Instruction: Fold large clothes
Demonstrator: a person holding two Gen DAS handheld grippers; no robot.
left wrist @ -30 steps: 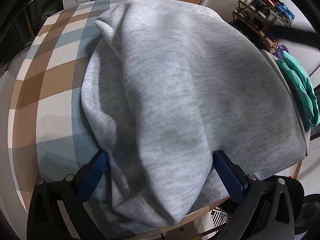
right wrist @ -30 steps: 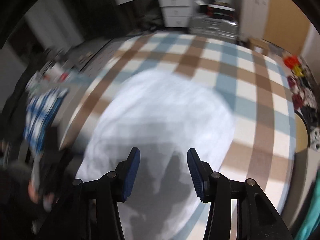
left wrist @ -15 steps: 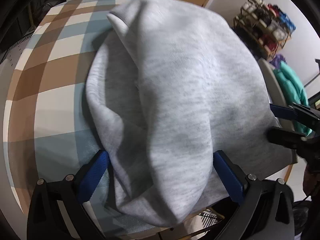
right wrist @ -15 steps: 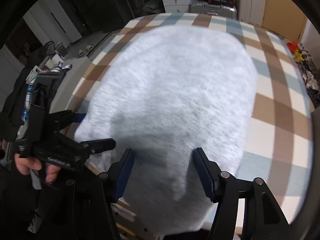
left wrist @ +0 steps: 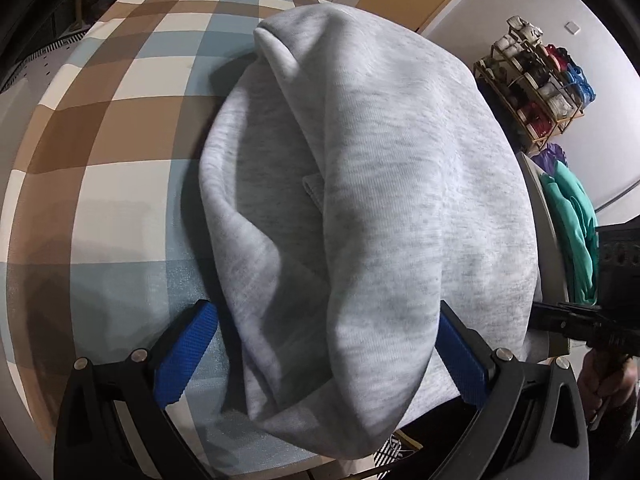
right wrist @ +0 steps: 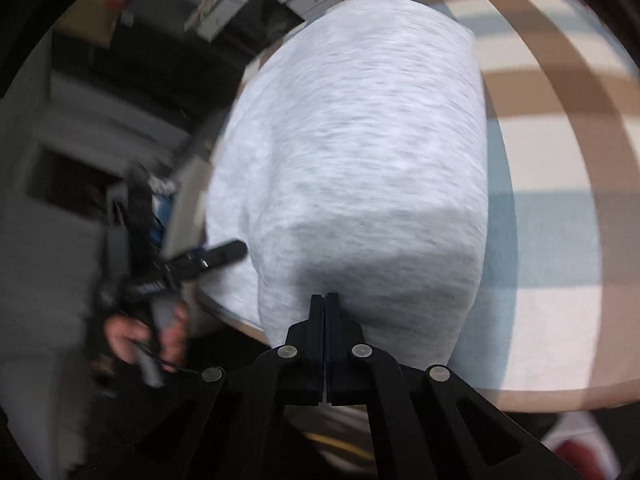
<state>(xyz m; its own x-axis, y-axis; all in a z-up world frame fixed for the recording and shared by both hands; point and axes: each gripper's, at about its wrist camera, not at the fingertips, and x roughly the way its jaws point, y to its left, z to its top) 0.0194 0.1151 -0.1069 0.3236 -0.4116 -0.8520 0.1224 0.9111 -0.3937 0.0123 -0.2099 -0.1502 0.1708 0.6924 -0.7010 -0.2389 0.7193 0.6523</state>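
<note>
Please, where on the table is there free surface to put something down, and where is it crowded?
In the left wrist view, the checked tablecloth lies bare left of the grey sweatshirt, and beyond it up to the far edge. In the right wrist view another bare band lies to the sweatshirt's right. It is crowded at the near edge, where the open left gripper straddles the fold and the right gripper is shut.

We see a light heather-grey sweatshirt (left wrist: 384, 184), thick and soft, lying folded over itself in rounded layers on the checked counter (left wrist: 104, 128), with its near edge drooping past the counter's rim.
</note>
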